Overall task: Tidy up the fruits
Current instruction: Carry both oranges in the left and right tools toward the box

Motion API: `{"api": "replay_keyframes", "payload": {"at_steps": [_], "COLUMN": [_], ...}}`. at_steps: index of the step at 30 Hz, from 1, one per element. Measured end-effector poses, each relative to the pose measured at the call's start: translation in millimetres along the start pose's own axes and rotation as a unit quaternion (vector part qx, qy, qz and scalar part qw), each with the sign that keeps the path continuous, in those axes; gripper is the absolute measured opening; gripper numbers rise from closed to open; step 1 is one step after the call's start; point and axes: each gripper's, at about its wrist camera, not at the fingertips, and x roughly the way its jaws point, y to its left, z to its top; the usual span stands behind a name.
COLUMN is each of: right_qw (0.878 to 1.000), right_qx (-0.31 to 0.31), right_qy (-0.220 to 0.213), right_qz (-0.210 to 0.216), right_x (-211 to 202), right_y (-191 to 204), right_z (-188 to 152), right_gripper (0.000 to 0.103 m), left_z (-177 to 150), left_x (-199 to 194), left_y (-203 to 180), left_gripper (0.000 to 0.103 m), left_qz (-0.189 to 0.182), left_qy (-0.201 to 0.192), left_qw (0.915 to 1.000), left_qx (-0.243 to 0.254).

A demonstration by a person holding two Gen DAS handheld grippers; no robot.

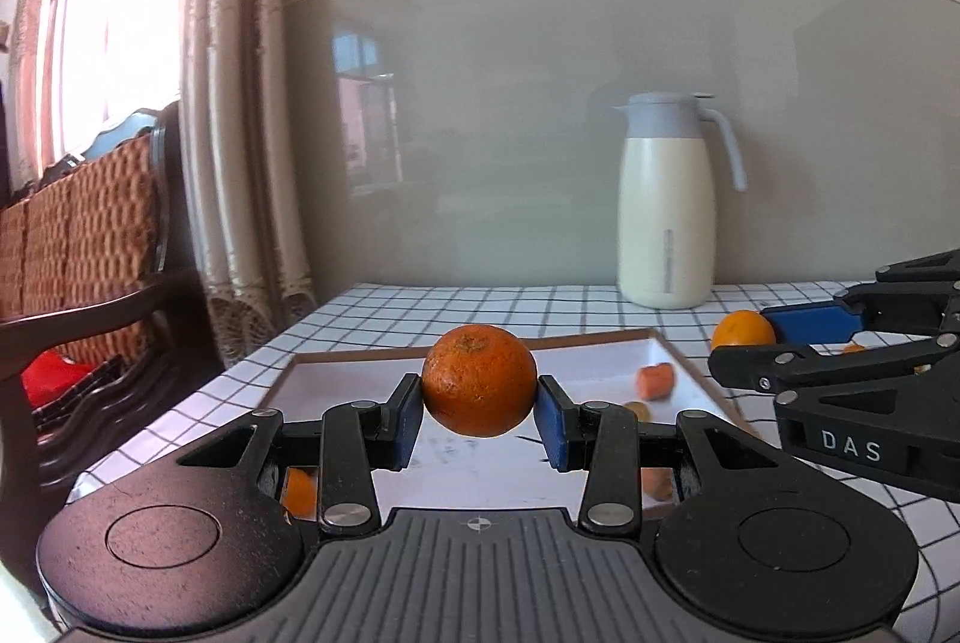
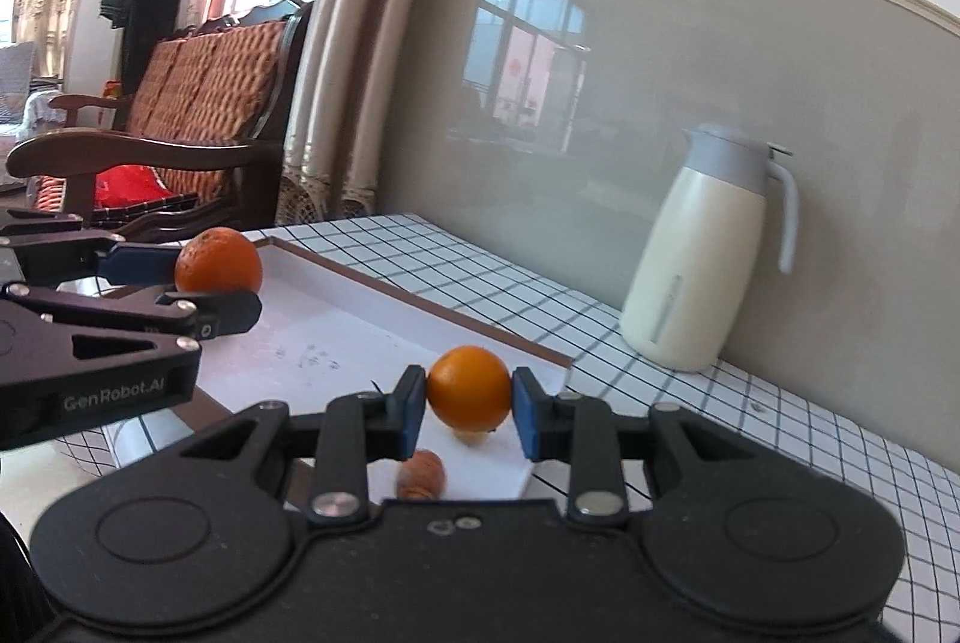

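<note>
Left wrist view shows your left gripper (image 1: 479, 406) pinching a rough-skinned orange (image 1: 479, 380) between its blue fingers (image 1: 407, 421), held above the white tray (image 1: 336, 379). That orange is nearly round, with no clear long axis; its stem scar points up and slightly away from you. Your right gripper (image 2: 469, 406) pinches a smaller, smoother orange (image 2: 469, 388) over the tray's near right corner, also round, its stem end hidden. On the tray lie small reddish-orange fruit pieces (image 2: 422, 475), blurred. A cream jug (image 1: 666, 205) stands upright on the checked desk (image 1: 480, 304), against the wall behind the tray.
</note>
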Motion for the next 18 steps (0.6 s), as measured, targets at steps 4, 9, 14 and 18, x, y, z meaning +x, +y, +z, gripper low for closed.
{"api": "replay_keyframes", "payload": {"at_steps": [4,9,14,18], "right_qw": [1.0,1.0,1.0,1.0], "right_qx": [-0.002,0.003,0.005,0.007], "right_qy": [-0.008,-0.008,-0.007,-0.005], "right_qz": [0.004,0.006,0.004,0.0], "right_x": [8.8,21.5,35.3,45.3], "right_y": [5.7,7.3,4.1,-0.6], "right_z": [8.9,15.0,20.4,24.4], "right_gripper": [0.022,0.022,0.022,0.022], "left_z": [2.1,4.0,5.1,8.4], "left_x": [8.1,22.8,37.4,47.5], "left_y": [14.9,23.6,29.4,32.8], "left_gripper": [0.041,0.04,0.041,0.041], "left_qz": [0.015,0.027,0.035,0.041], "left_qy": [0.001,0.003,0.008,0.007], "left_qw": [0.9998,0.9994,0.9991,0.999], "left_qx": [-0.014,-0.02,-0.022,-0.016]}}
